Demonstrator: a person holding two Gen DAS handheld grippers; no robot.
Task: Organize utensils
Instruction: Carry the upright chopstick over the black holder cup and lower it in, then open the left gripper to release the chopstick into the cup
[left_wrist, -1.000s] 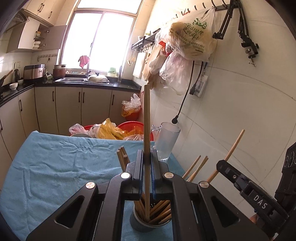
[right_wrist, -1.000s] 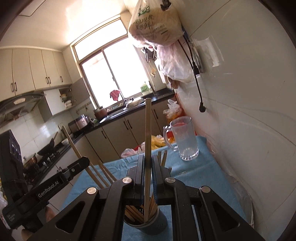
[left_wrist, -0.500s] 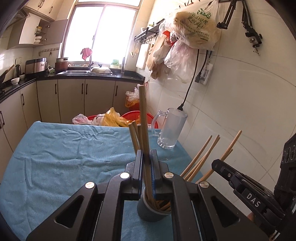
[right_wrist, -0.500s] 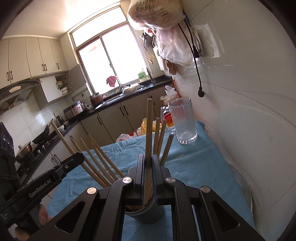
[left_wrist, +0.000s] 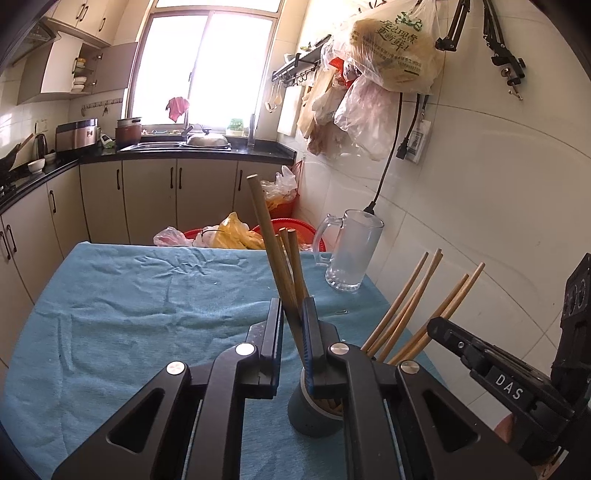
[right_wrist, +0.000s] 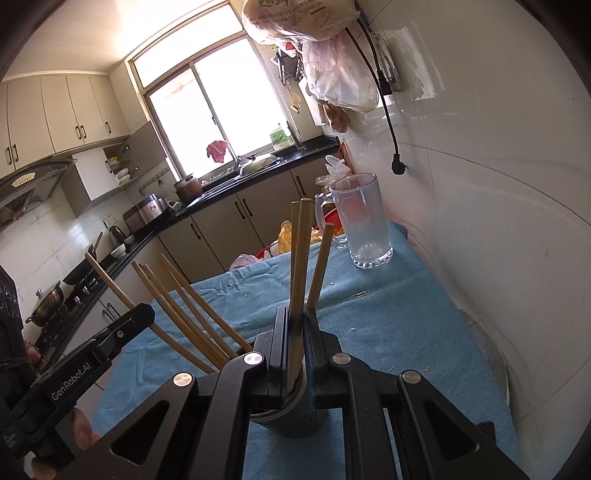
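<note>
A dark grey utensil cup (left_wrist: 314, 413) stands on the blue cloth and holds several wooden chopsticks (left_wrist: 406, 306). My left gripper (left_wrist: 293, 310) hangs over the cup with its jaws slightly apart; a chopstick (left_wrist: 271, 243) leans loosely between them, its lower end in the cup. My right gripper (right_wrist: 295, 317) is above the same cup (right_wrist: 295, 417), jaws narrowly apart around a chopstick (right_wrist: 301, 258) standing in the cup. Each gripper shows at the edge of the other's view.
A glass mug (left_wrist: 351, 251) stands on the blue tablecloth (left_wrist: 129, 302) near the white tiled wall. Red basins with plastic bags (left_wrist: 236, 236) sit beyond the table's far edge. Bags (left_wrist: 388, 48) hang overhead on the wall.
Both chopsticks have gone down into the cup. The left jaws have parted and their chopstick has tipped to the left; the right jaws have loosened too.
</note>
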